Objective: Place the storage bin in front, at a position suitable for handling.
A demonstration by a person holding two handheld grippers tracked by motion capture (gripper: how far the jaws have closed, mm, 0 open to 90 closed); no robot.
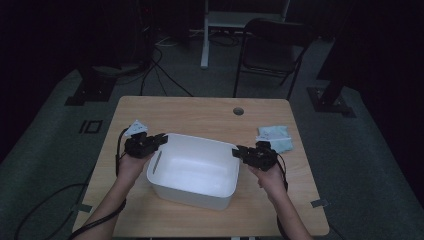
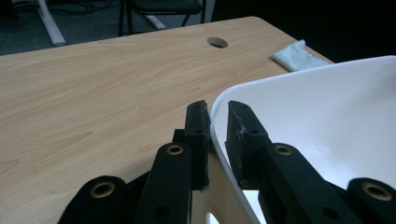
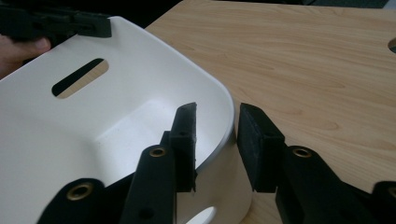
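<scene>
one smooth white plastic tub [image 1: 195, 172], round-cornered with a slot handle at each end, sat mid-table [image 1: 200, 112] on pale wood grain. the left gripper [image 1: 159, 139] pinched the tub's left rim; the right gripper [image 1: 238, 151] straddled the right rim, a gap at one pad. one pale cloth [image 1: 274, 137] lay right.
</scene>
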